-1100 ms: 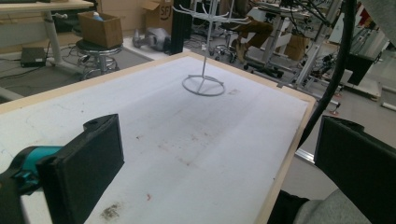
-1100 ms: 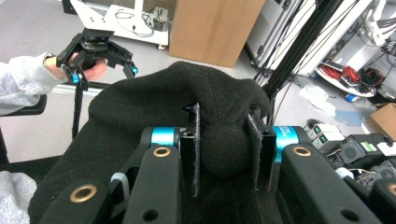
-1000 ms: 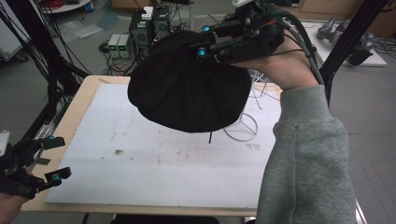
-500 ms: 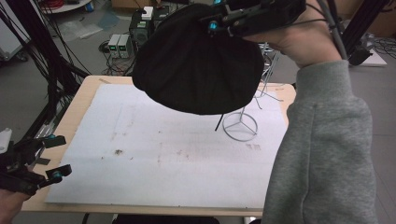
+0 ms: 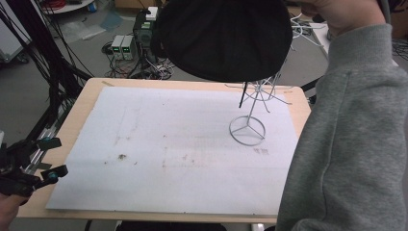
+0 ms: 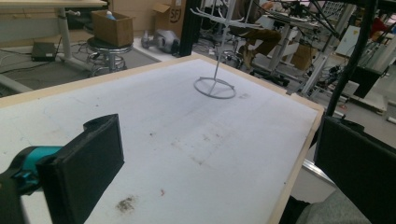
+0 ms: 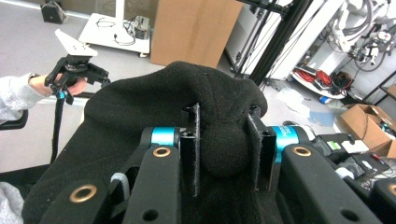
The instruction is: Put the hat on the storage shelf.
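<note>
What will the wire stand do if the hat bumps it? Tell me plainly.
The stand would probably tip or slide: it is thin wire, so likely light, on one slim stem over a small ring base. Its spread arms could snag the hat, which looks soft, bunching in the right gripper, so it would likely drape rather than shove hard.

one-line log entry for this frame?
right gripper: shut on black hat, above wire stand | left gripper: open, table edge
</note>
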`<state>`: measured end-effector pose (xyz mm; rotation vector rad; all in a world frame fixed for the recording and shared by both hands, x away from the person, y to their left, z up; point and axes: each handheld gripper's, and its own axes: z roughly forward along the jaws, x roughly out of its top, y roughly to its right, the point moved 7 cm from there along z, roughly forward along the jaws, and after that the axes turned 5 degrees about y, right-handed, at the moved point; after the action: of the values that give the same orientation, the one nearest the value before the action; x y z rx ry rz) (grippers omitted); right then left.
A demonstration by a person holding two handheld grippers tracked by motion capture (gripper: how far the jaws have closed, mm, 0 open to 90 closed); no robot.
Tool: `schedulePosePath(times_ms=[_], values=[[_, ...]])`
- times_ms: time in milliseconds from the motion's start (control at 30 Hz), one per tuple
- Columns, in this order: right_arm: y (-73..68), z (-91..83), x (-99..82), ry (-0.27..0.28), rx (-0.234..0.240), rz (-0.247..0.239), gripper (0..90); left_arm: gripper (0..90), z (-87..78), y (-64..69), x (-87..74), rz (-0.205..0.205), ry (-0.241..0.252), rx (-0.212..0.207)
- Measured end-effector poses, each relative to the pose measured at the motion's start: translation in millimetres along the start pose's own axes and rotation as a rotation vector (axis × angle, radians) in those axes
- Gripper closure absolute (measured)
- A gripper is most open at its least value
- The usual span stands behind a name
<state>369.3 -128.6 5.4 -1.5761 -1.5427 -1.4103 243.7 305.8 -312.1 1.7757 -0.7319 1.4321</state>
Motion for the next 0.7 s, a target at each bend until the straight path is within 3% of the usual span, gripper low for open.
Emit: schedulePosePath(times_ms=[233,700], values=[[22.5,-10.8,-6.2,0.025,-0.04,0.036,71.3,1.8,-1.1,-3.8,-1.6,-0.012,0.002,0.007],[32.5,3.2,-23.9,-0.01,-0.016,0.053,71.3,1.8,-0.7,-6.4,-3.9,-0.019,-0.003,0.012]])
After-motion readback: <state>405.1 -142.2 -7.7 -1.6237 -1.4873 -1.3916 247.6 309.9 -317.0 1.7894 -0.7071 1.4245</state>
